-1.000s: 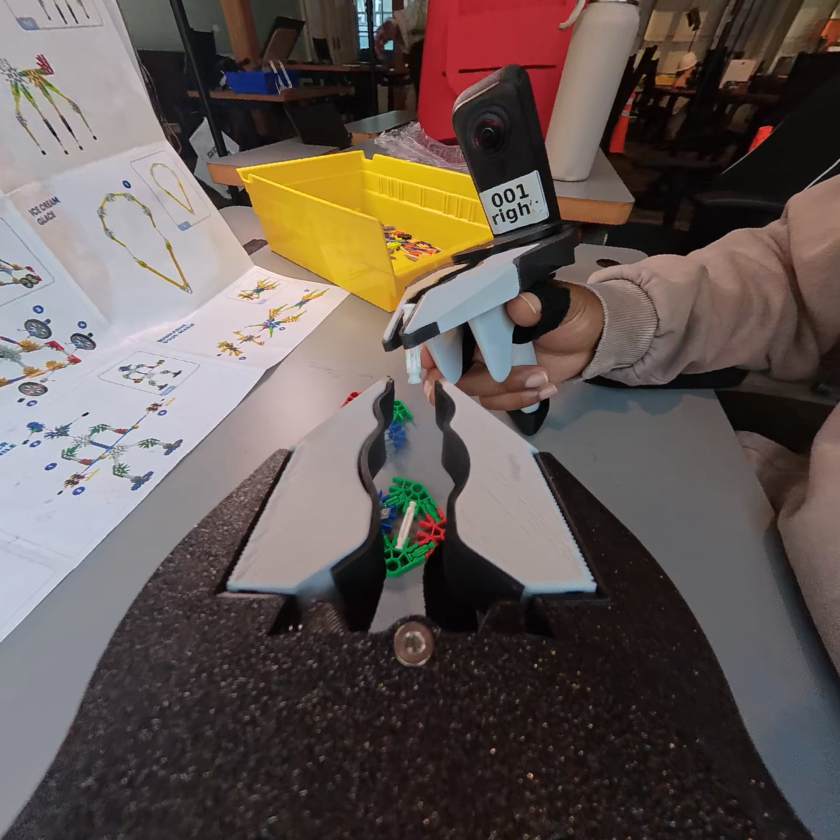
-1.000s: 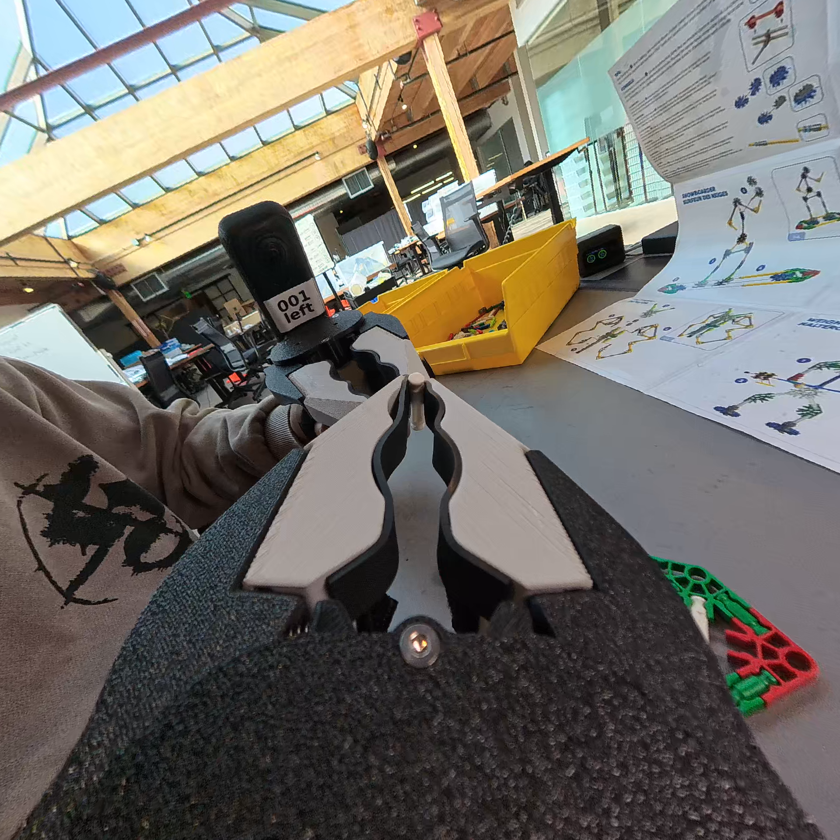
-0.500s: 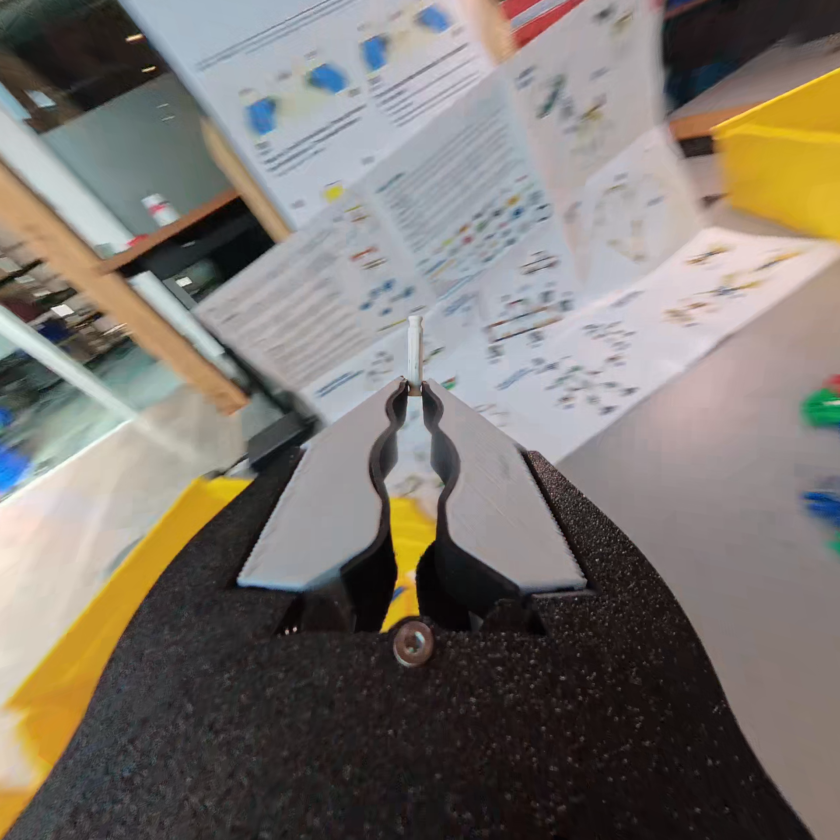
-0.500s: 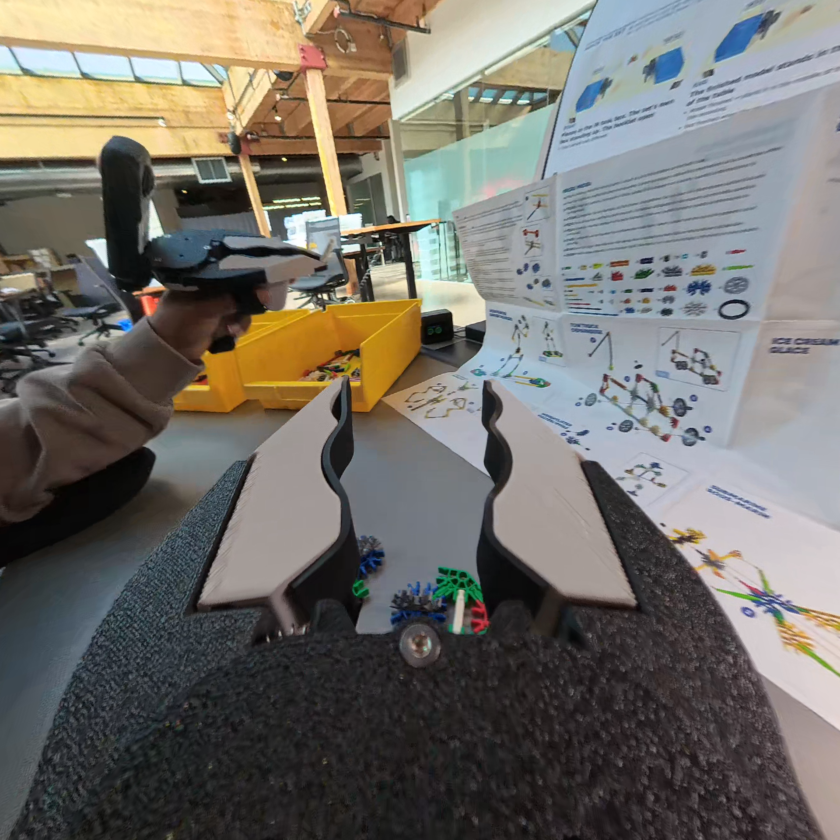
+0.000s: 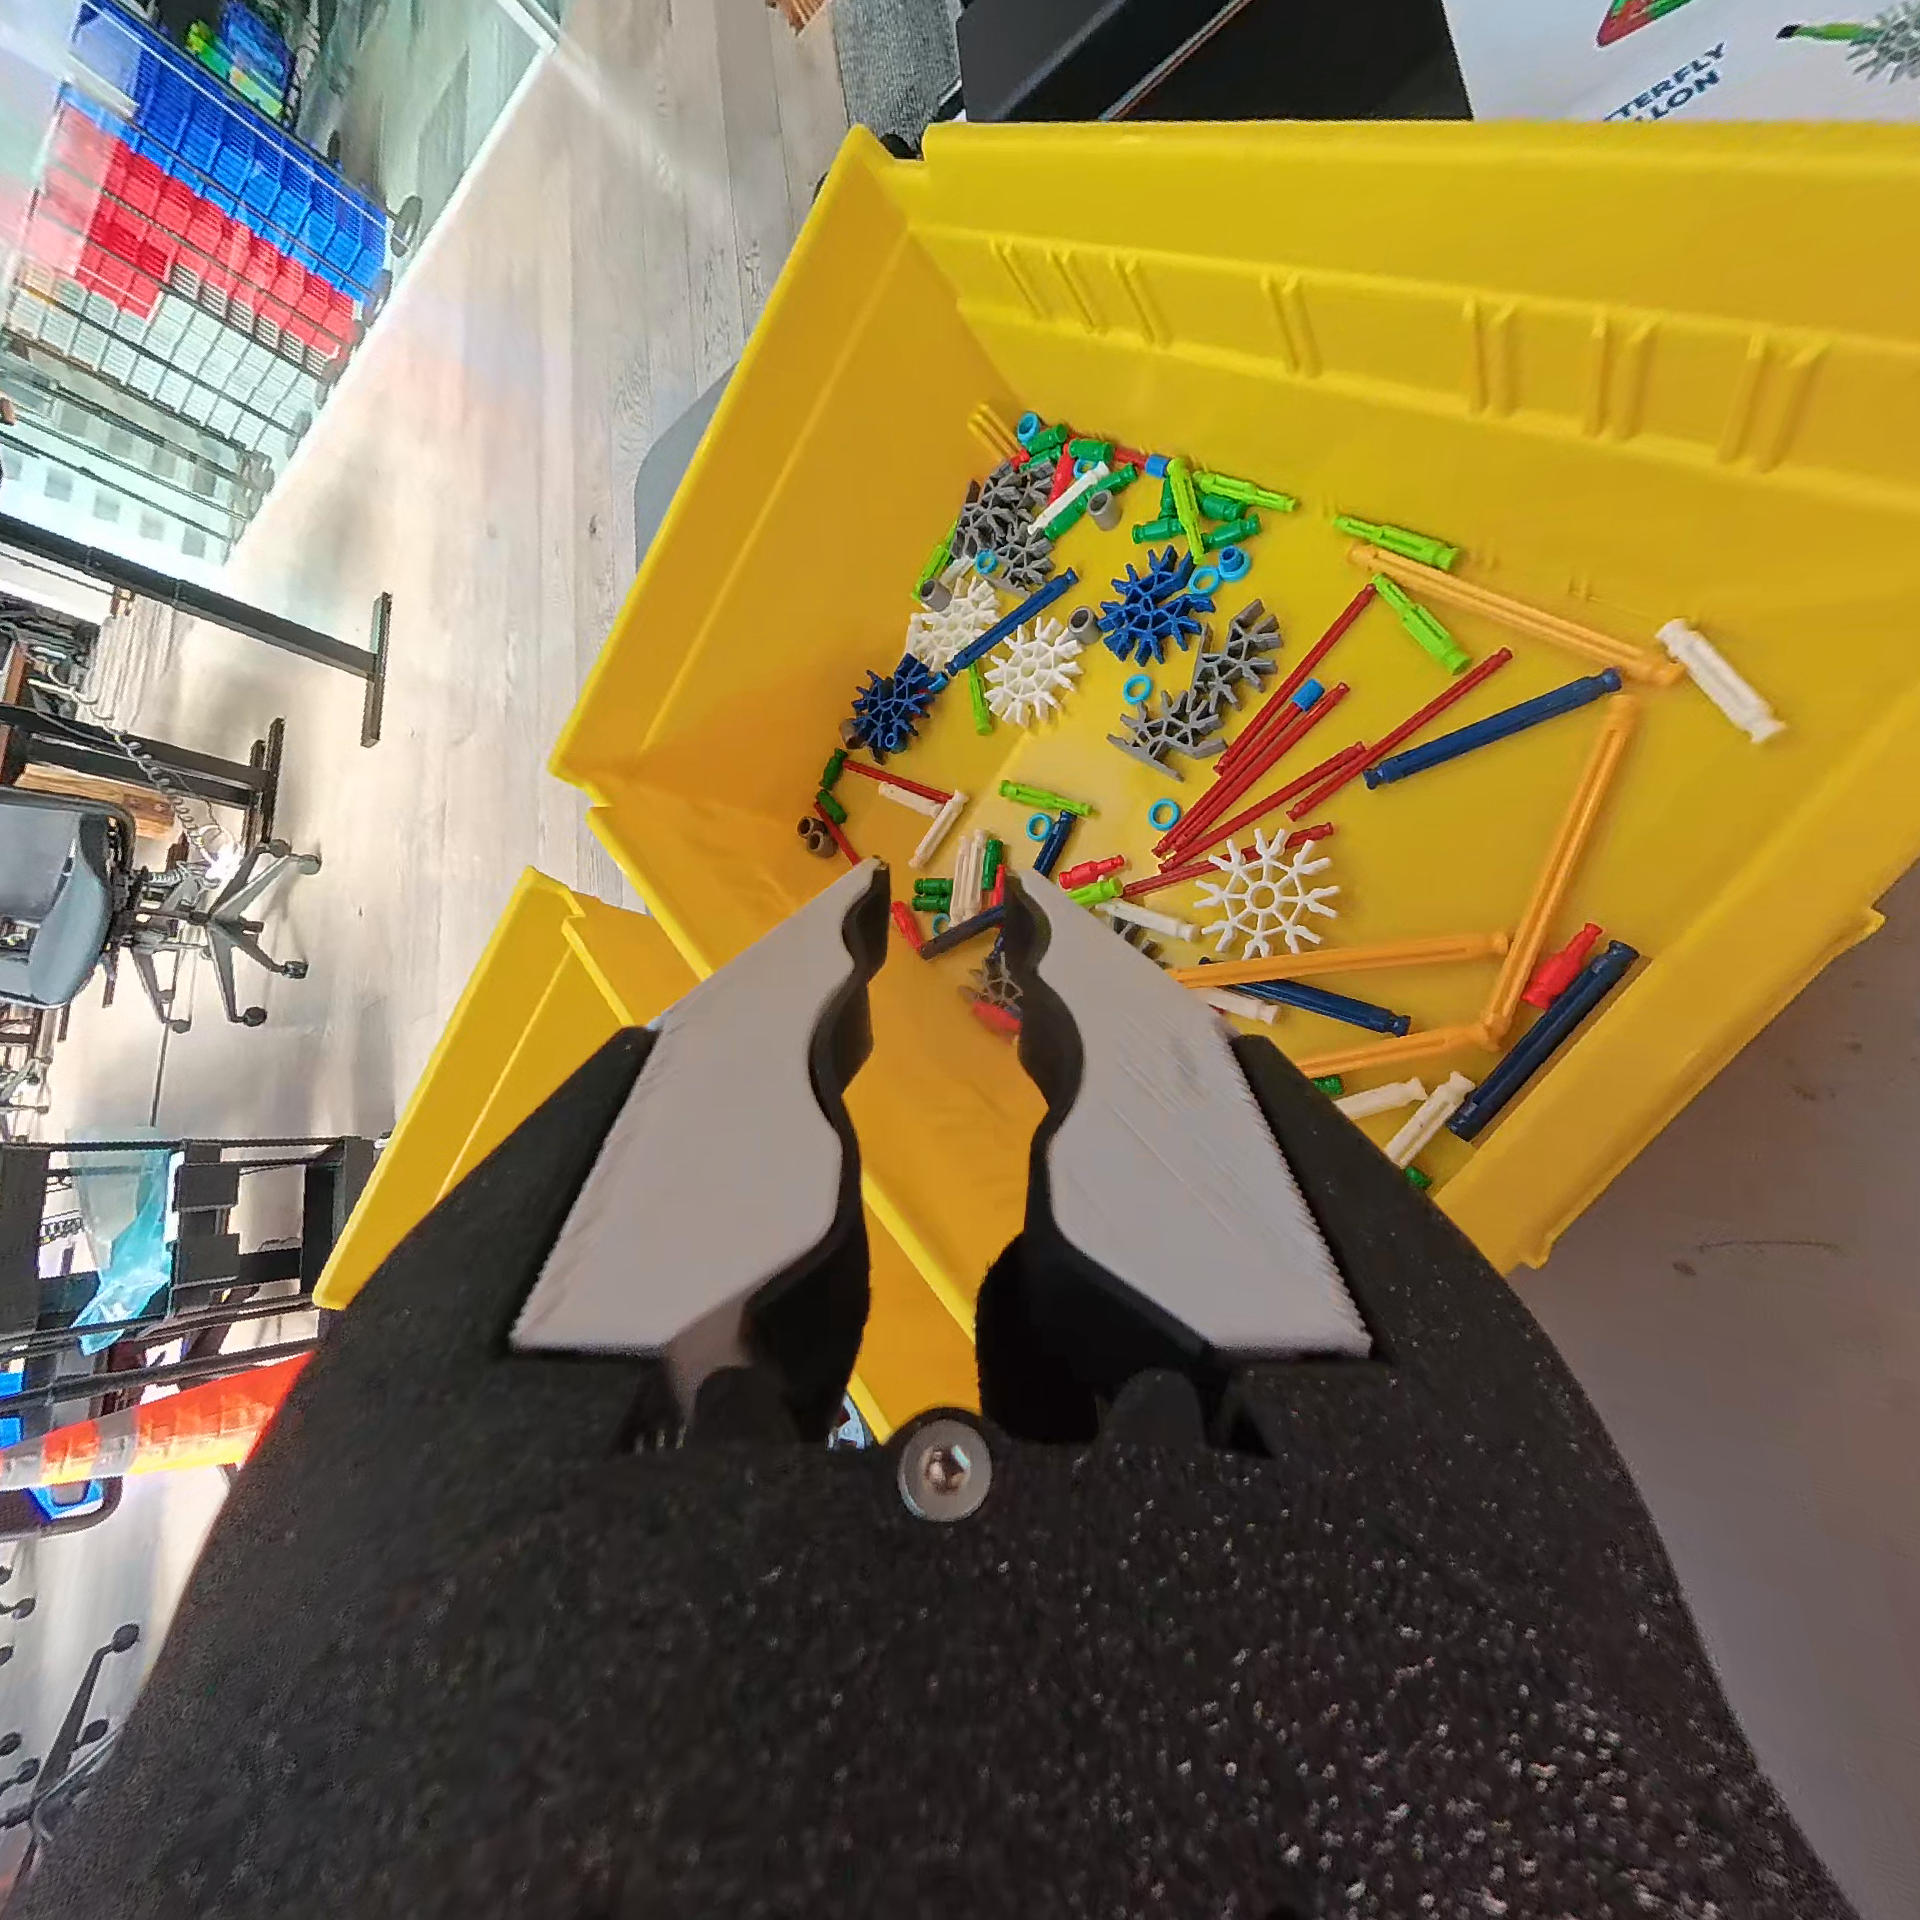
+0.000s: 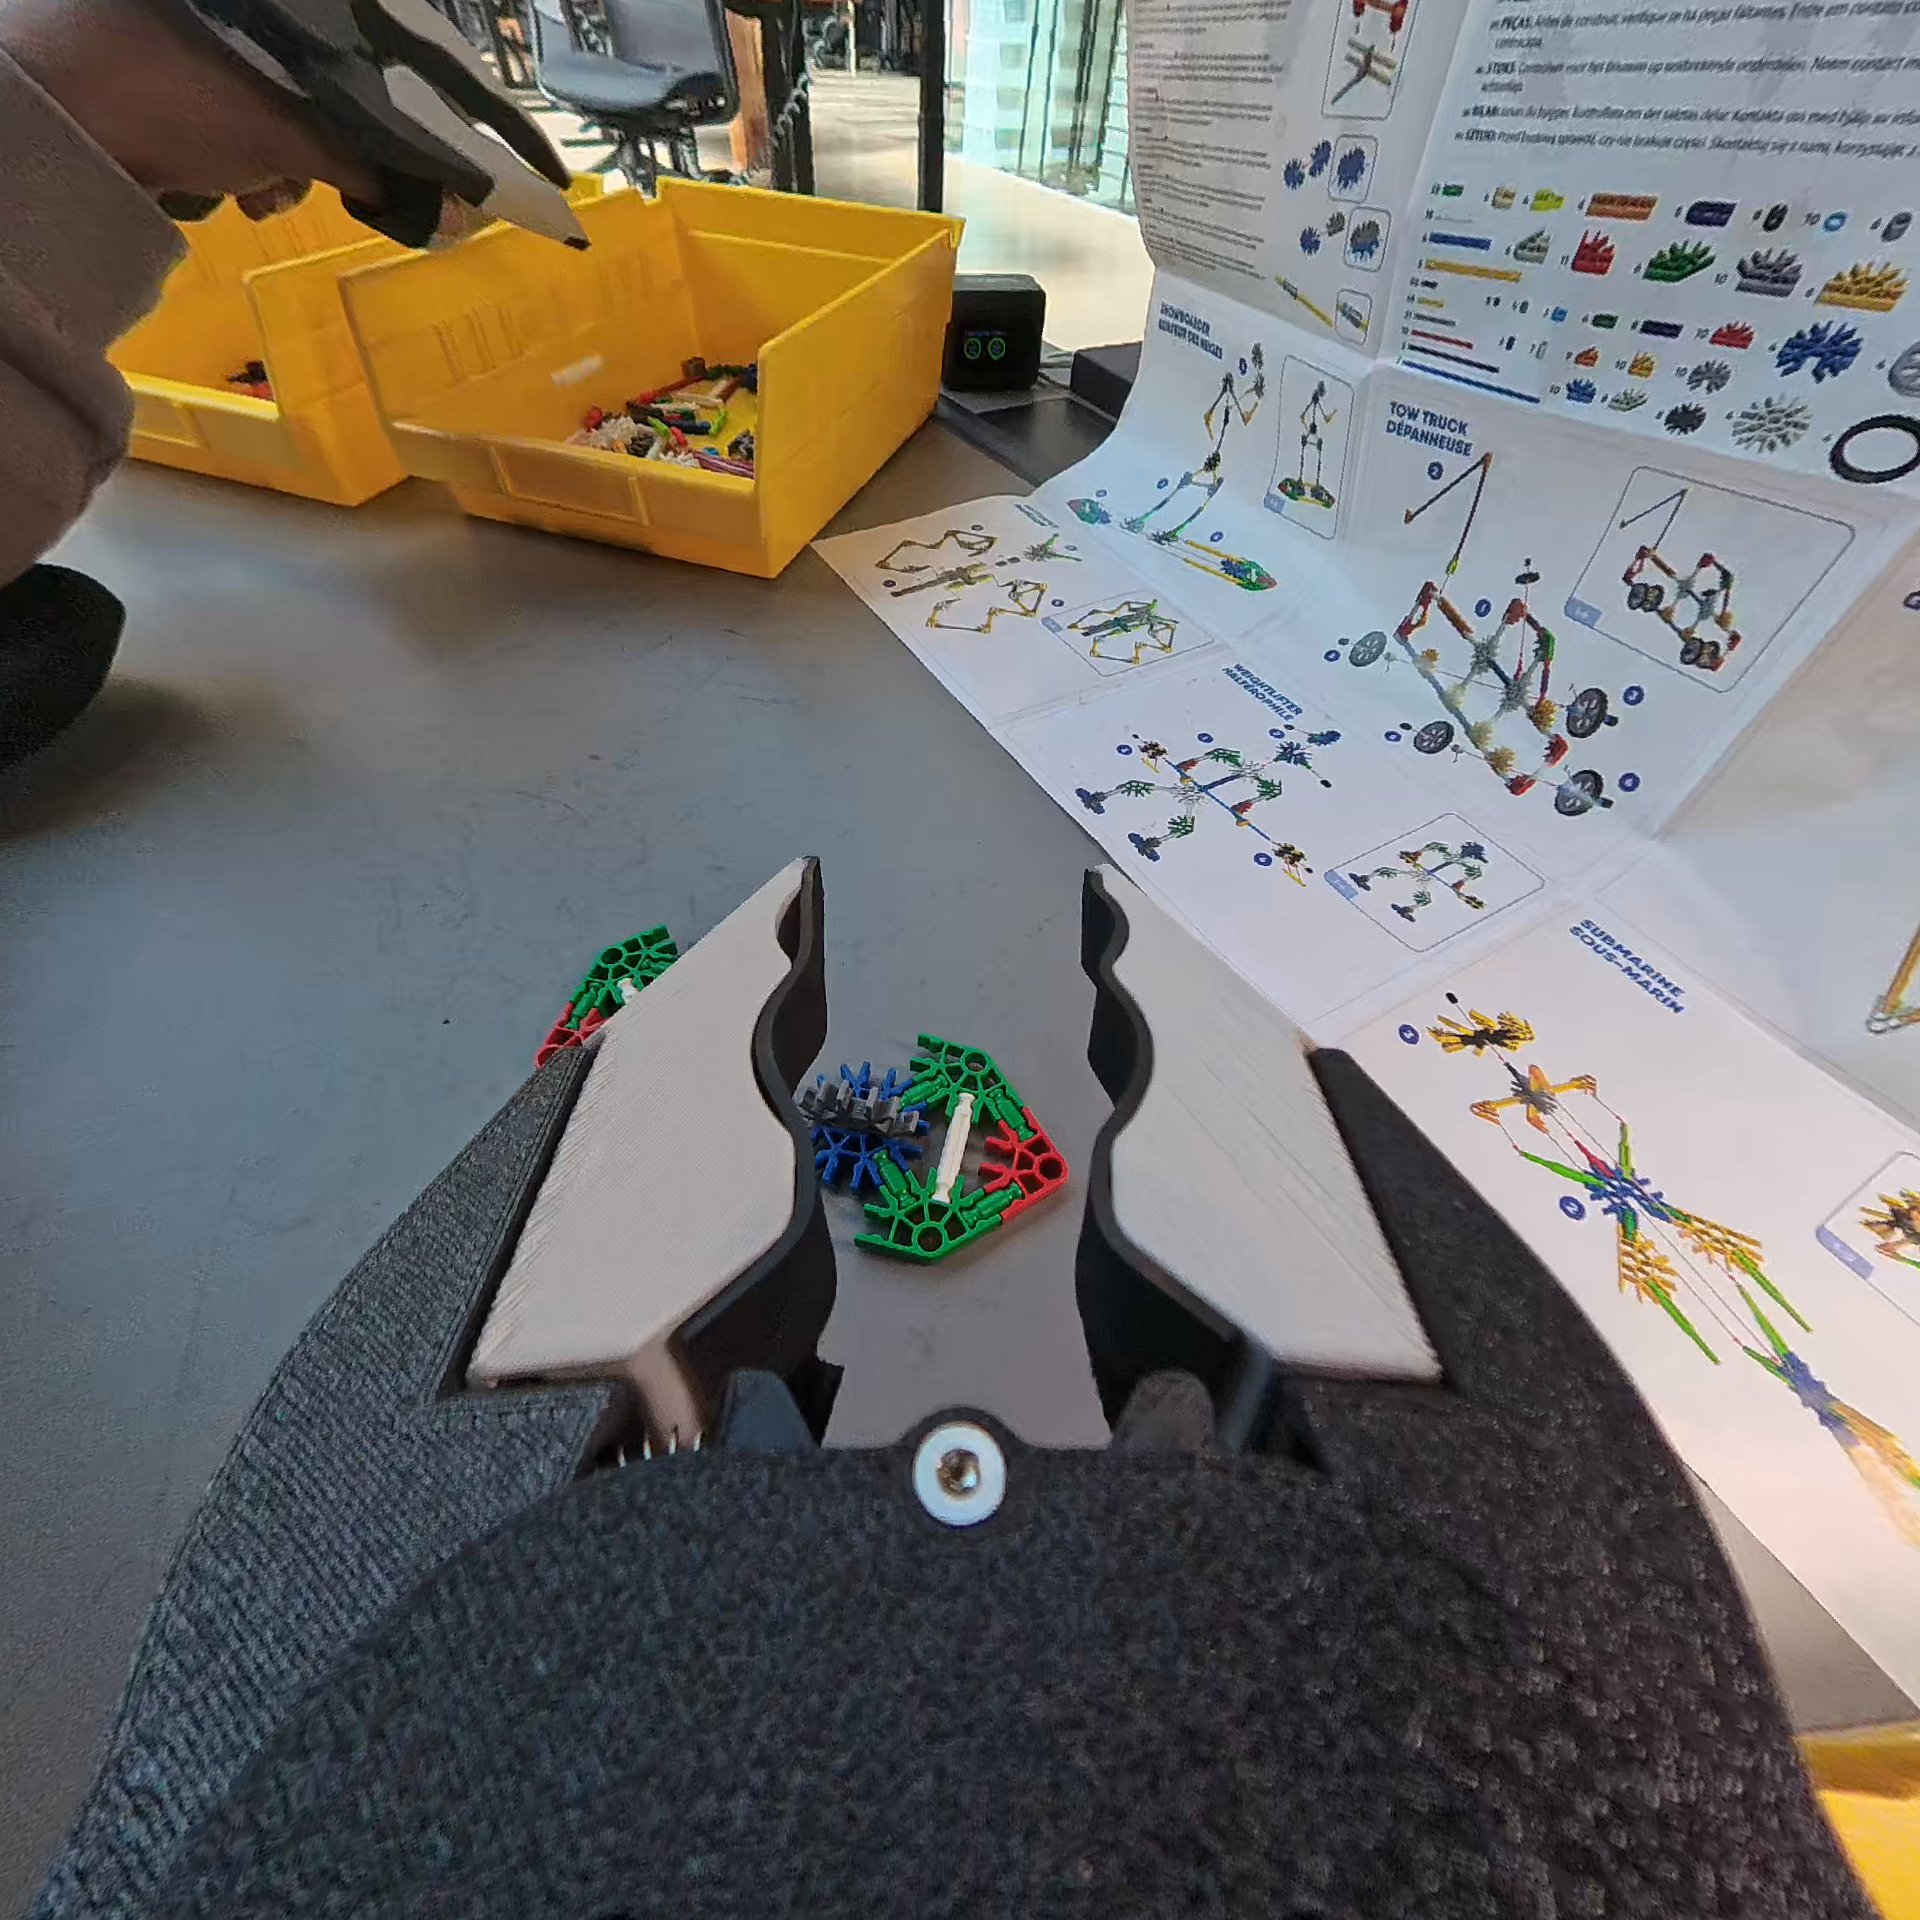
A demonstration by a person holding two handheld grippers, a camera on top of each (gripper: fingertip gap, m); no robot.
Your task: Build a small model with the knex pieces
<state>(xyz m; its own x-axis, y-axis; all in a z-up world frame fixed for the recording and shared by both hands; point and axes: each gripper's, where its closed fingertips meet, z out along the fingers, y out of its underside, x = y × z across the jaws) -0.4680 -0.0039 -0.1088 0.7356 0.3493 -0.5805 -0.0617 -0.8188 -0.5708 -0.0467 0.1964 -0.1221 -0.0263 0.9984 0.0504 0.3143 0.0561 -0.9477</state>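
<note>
My left wrist view looks steeply down, close, into the yellow bin [image 5: 1351,343] at the table's far edge. My right wrist view sits low over the table [image 6: 416,727], facing that far edge; it shares the same yellow bin [image 6: 831,343], seen farther off.

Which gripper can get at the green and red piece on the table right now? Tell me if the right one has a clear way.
Probably yes, the right gripper. Its jaws stand open just above the green and red piece, with nothing between them; only the blue and grey connectors touch its left side.
</note>
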